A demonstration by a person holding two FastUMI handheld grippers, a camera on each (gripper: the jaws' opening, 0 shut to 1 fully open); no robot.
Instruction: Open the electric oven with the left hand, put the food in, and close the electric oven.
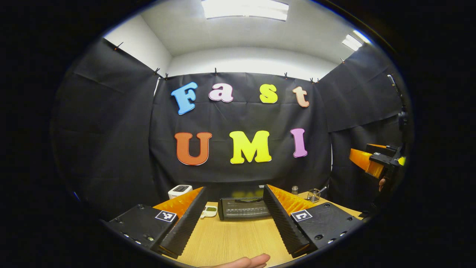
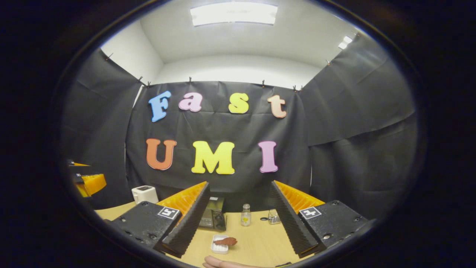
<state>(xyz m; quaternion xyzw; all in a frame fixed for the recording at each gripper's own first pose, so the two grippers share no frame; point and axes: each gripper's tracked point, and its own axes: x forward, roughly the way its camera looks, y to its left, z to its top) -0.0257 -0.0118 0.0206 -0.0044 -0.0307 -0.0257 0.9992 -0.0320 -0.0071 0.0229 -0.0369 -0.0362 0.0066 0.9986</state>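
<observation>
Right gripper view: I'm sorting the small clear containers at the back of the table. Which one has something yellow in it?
The capped bottle, standing nearer the oven. The squat jar to its right looks clear.

Black cloth walls (image 1: 111, 123) enclose a booth, white wall (image 1: 256, 65) above. A bright ceiling light panel (image 1: 245, 9) sits at twelve o'clock; a pale wooden worktop (image 1: 227, 240) at six.

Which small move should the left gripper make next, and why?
Probably move the left gripper forward to the handle on the oven door. The door looks closed, the open fingers are empty and short of it, and the food waits on its tray.
</observation>
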